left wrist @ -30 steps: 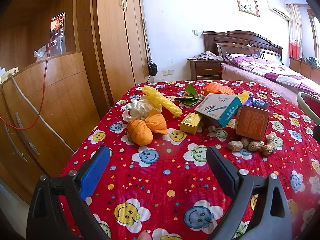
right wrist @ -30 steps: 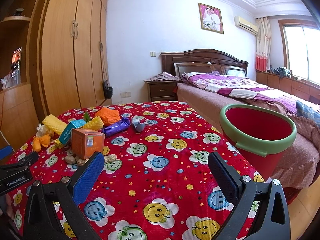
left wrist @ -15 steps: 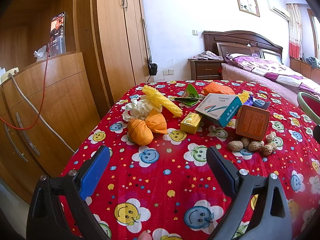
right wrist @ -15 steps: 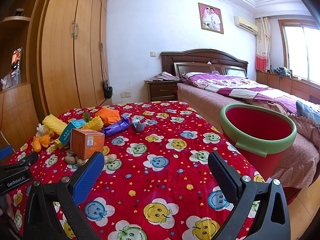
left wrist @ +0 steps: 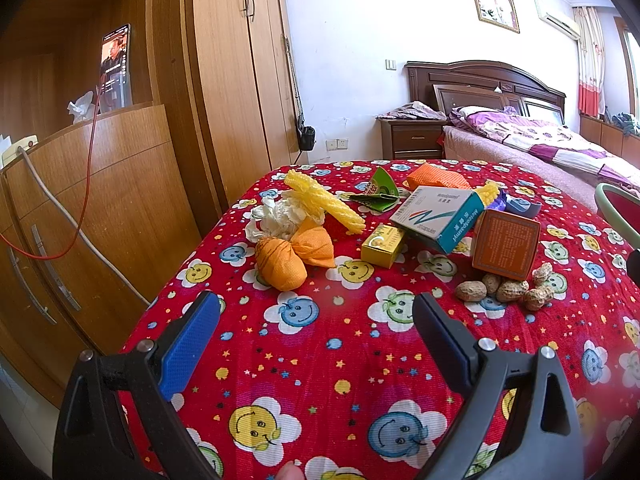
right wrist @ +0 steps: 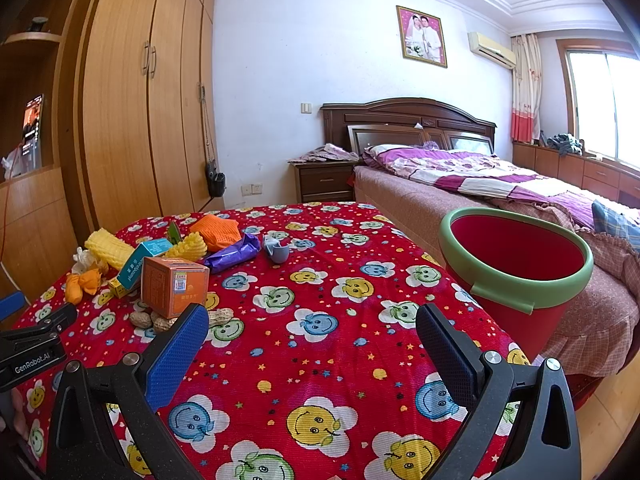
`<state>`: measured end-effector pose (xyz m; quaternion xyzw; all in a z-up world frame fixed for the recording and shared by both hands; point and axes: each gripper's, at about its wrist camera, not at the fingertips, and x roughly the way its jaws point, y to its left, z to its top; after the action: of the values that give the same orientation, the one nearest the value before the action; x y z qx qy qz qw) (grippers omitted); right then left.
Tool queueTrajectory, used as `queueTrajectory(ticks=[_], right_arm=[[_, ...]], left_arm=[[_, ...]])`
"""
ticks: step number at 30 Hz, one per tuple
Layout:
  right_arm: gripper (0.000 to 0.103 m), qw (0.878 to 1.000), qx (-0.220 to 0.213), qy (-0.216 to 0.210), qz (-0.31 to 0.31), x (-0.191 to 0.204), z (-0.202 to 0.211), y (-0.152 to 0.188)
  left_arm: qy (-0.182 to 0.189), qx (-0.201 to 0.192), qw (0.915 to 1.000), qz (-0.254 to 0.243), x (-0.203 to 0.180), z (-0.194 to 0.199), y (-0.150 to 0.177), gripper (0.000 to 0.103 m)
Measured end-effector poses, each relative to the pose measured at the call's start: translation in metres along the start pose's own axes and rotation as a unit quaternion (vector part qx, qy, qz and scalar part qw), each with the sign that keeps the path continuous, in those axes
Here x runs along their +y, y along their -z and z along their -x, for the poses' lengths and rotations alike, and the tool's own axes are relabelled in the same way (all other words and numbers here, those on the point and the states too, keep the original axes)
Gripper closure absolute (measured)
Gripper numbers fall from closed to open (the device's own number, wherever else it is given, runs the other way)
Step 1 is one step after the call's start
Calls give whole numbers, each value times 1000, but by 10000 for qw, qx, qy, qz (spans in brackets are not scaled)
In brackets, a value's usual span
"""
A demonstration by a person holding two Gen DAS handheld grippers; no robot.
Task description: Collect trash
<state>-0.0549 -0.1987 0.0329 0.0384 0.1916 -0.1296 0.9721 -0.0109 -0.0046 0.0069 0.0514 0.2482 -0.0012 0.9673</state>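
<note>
Trash lies scattered on the red smiley-print tablecloth (left wrist: 320, 352): an orange wrapped bundle (left wrist: 282, 262), crumpled white tissue (left wrist: 276, 218), yellow foam netting (left wrist: 320, 200), a small yellow box (left wrist: 382, 246), a white-and-teal box (left wrist: 438, 216), an orange box (left wrist: 506, 244) and several peanuts (left wrist: 508, 290). My left gripper (left wrist: 316, 316) hovers open just short of the orange bundle, nothing between its fingers. In the right wrist view my right gripper (right wrist: 312, 330) is open over bare cloth, the orange box (right wrist: 174, 286) to its left. The red bin with a green rim (right wrist: 516, 268) stands at the table's right edge.
A purple wrapper (right wrist: 234, 258), a small blue-grey cup (right wrist: 276, 250) and orange netting (right wrist: 214, 232) lie farther back. Wooden wardrobes (left wrist: 236, 80) and a cabinet (left wrist: 80, 208) flank the left side. A bed (right wrist: 500, 188) lies behind the bin.
</note>
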Motion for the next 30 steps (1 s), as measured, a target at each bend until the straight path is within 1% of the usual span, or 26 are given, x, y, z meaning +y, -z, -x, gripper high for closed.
queueTrajectory(ticks=[19, 21, 23, 27, 30], right_arm=[[0, 10000, 22, -4, -12, -1, 0, 0], [0, 9999, 127, -29, -47, -2, -3, -1], [0, 9993, 330, -117, -109, -5, -9, -3], [0, 9968, 650, -312, -352, -14, -17, -5], [0, 9945, 846, -412, -468, -19, -21, -8]], left_arm=[[-2, 17, 10000, -6, 0, 0, 0, 6], [-35, 65, 10000, 7, 3, -1, -1, 6], [-38, 142, 9999, 4, 5, -3, -4, 6], [154, 235, 9996, -43, 12, -6, -14, 7], [208, 297, 9992, -159, 15, -9, -24, 7]])
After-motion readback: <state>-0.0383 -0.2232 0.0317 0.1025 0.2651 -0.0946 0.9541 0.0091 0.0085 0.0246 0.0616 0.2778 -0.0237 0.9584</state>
